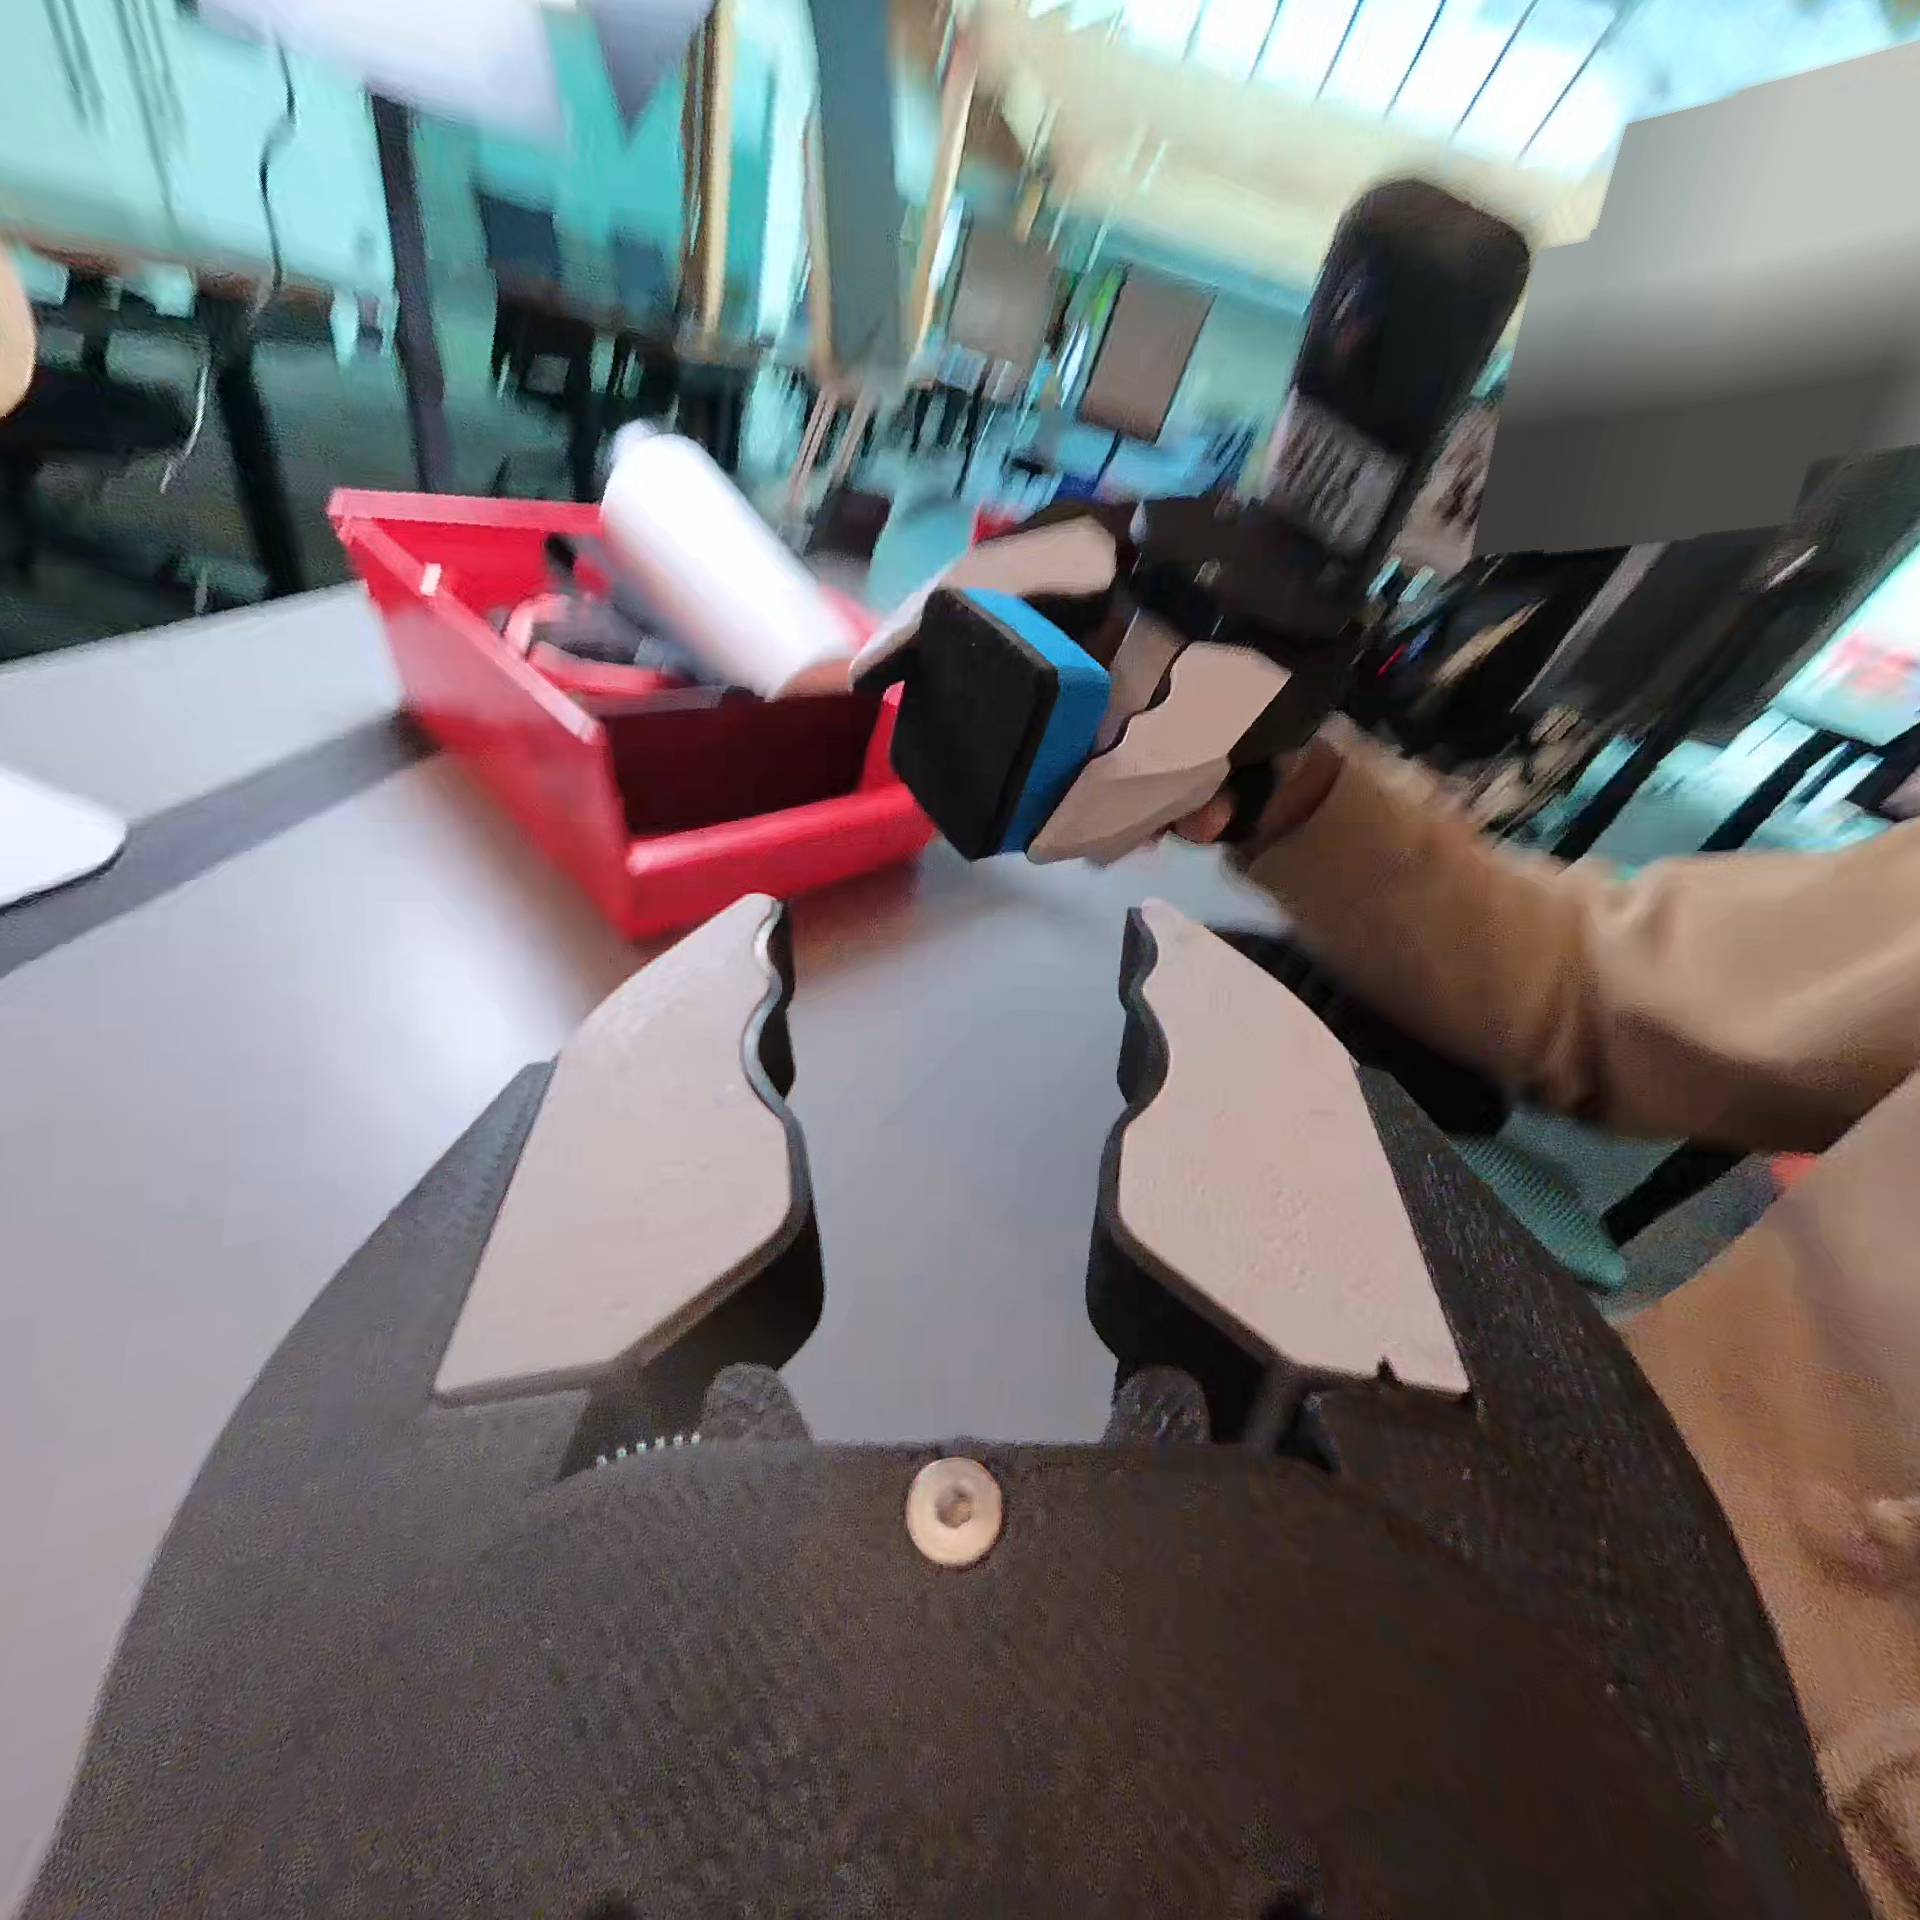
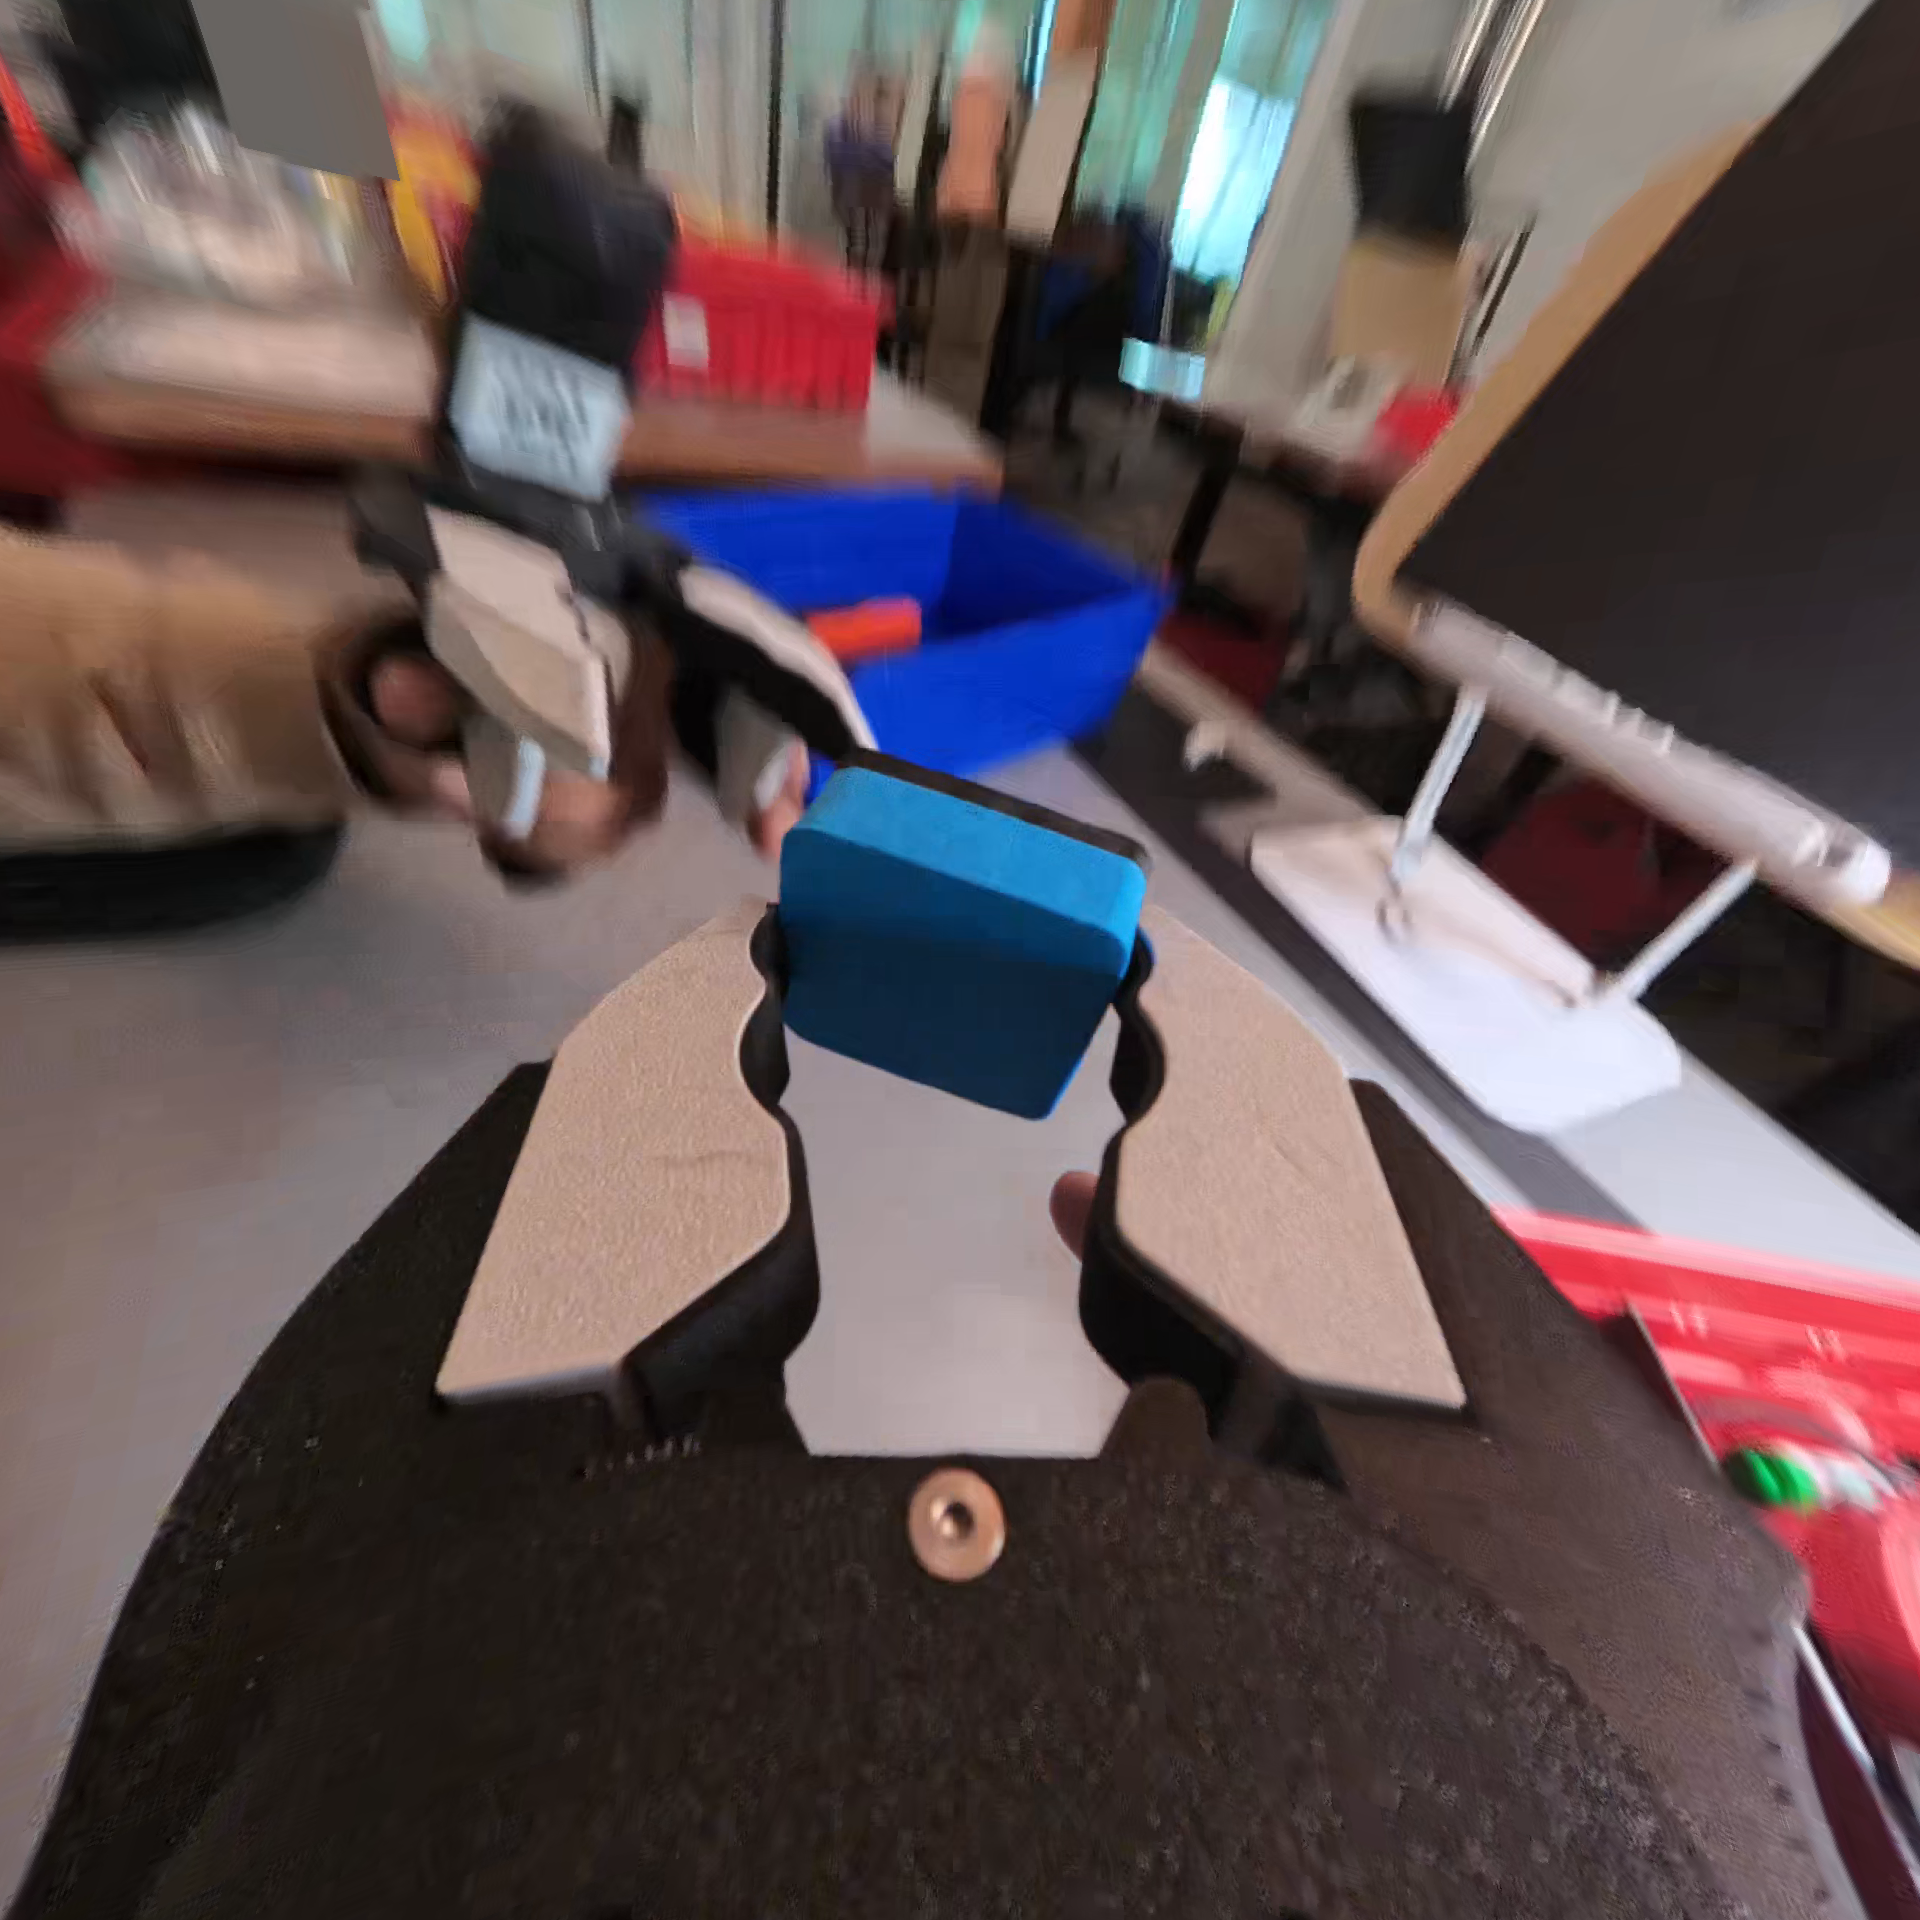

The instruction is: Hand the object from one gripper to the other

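Right hand-held gripper [image 2: 956,945]: I see it pinching the block [image 2: 951,971] at the fingertips, blue foam face toward its camera, black layer on the far side. The block is in the air above the grey bench [image 2: 208,1091].

Left hand-held gripper [image 1: 956,935]: fingers spread, nothing between them, only bench showing through the gap. From its camera the right one sits at 12 o'clock, just beyond its tips, not touching, with the block's black face turned toward me. A tan sleeve [image 1: 1558,987] enters from 3 o'clock.

Red bin [image 1: 644,748] at 11 o'clock in the left wrist view, a white roll [image 1: 717,571] leaning in it. Blue bin [image 2: 987,623] at 12 o'clock in the right wrist view, past the left gripper. Background too blurred for me to read.
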A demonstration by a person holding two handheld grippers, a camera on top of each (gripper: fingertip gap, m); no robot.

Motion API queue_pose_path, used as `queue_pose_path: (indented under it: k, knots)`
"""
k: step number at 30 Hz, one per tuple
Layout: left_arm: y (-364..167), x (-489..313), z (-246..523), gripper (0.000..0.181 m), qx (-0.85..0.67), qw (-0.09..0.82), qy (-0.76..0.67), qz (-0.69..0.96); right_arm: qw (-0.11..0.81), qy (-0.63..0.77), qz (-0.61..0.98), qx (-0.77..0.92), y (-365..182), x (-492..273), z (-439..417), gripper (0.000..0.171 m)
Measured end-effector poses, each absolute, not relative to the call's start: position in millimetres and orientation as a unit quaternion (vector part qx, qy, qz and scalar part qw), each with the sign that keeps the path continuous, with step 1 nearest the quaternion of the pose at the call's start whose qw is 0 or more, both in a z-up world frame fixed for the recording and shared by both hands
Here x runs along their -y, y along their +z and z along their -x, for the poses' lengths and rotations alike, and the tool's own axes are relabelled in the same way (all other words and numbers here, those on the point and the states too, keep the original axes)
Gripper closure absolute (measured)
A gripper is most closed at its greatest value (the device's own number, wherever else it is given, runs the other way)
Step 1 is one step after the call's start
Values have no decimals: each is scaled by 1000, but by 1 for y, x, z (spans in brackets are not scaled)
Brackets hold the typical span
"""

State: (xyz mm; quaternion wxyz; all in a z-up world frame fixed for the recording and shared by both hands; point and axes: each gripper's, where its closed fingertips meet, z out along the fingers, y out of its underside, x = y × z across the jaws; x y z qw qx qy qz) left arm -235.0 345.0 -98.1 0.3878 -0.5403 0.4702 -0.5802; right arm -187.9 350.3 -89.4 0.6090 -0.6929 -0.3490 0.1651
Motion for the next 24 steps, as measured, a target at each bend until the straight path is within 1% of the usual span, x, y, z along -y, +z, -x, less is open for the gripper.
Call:
queue_pose_path:
  k: [3,4,6,8,9,10,11,12,14,16,18,20,22,24]
  knots:
    - [-118,-350,231,124,-499,367,-499,606,489,67,768,408,-139,-353,170,110]
    - [-121,-349,228,127,-497,363,-494,614,467,34,779,417,-150,-354,167,110]
    - [-137,-343,220,125,-503,336,-478,636,424,4,792,440,-168,-353,174,110]
    - [-154,-337,212,127,-511,305,-469,652,412,-23,781,469,-176,-352,189,110]
    - [-160,-333,209,131,-511,288,-474,657,404,-38,777,482,-179,-351,194,110]
    - [-165,-329,207,140,-512,270,-479,659,403,-53,771,490,-180,-352,198,110]
    - [-168,-324,207,153,-516,255,-487,657,403,-62,767,496,-180,-351,202,111]
    - [-168,-324,207,155,-515,252,-494,654,398,-73,764,502,-182,-351,202,110]
    - [-159,-328,208,156,-490,255,-529,644,429,-80,747,501,-174,-355,203,110]
    - [-133,-335,213,157,-423,228,-624,617,510,-49,714,476,-146,-358,206,111]
    - [-96,-340,227,157,-328,175,-749,549,607,-14,663,438,-104,-356,205,99]
    - [-70,-348,242,158,-245,132,-831,482,673,8,615,412,-73,-350,201,91]
    - [-57,-346,251,157,-220,122,-864,436,722,18,559,408,-59,-340,203,91]
    - [-50,-335,254,157,-217,110,-881,405,741,27,528,415,-59,-334,214,87]
